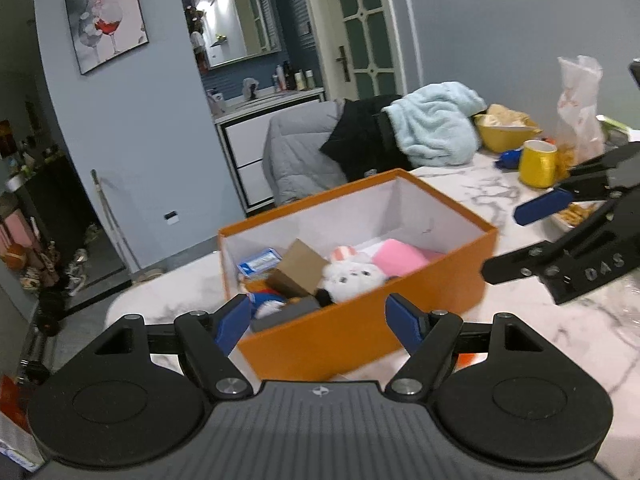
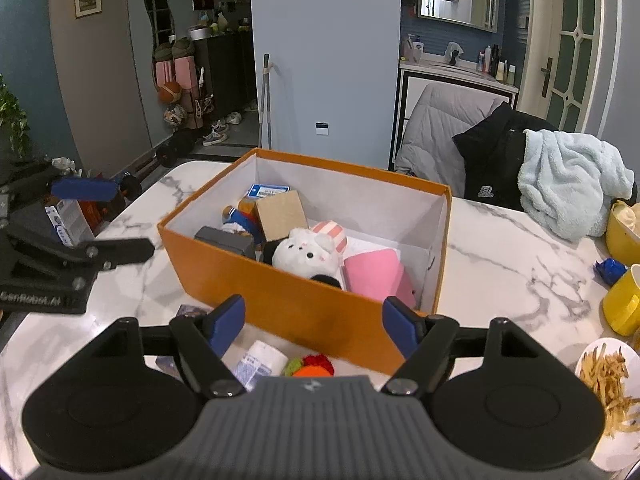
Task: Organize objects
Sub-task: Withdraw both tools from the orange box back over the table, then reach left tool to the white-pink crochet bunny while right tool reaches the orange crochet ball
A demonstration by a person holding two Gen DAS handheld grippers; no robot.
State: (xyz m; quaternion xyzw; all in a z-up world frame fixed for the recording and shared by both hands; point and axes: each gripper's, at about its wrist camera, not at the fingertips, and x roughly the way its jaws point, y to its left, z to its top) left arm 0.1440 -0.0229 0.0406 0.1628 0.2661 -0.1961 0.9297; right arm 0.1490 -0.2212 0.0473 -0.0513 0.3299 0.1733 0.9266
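Two grippers are hovering in front of me over the white, grey-veined marble tabletop [image 2: 500, 248], and I am holding one in each hand. My left gripper [image 1: 320, 318] is standing with its blue pads [image 1: 234, 322] spread wide and nothing between them; my right gripper [image 2: 314, 322] is standing spread as well, pinching nothing.

Just beyond both is sitting the rectangular orange cardboard box [image 2: 280, 300] with its plain white lining, open at the top. Inside it, a soft white plush animal [image 2: 306, 258] with a pink-striped ear is lying near the middle, touching a smooth pink block [image 2: 370, 274] on one side. A stiff brown cardboard piece [image 2: 280, 214] is leaning tilted behind the plush, a flat blue-and-white packet [image 2: 267, 191] is lying against the far wall, and a dark grey box-shaped thing [image 2: 226, 242] is resting against the near wall beside a small doll in blue [image 2: 240, 220].

On the marble between my right gripper and the box, a white paper-wrapped roll [image 2: 262, 360] and a knitted red-and-green toy [image 2: 314, 364] are lying close together.

Off to the side, a glossy yellow mug [image 1: 538, 162] is standing upright near a fluffy pale-blue towel [image 1: 436, 124], and a white plate of thin fries [image 2: 610, 384] is sitting at the table's edge.
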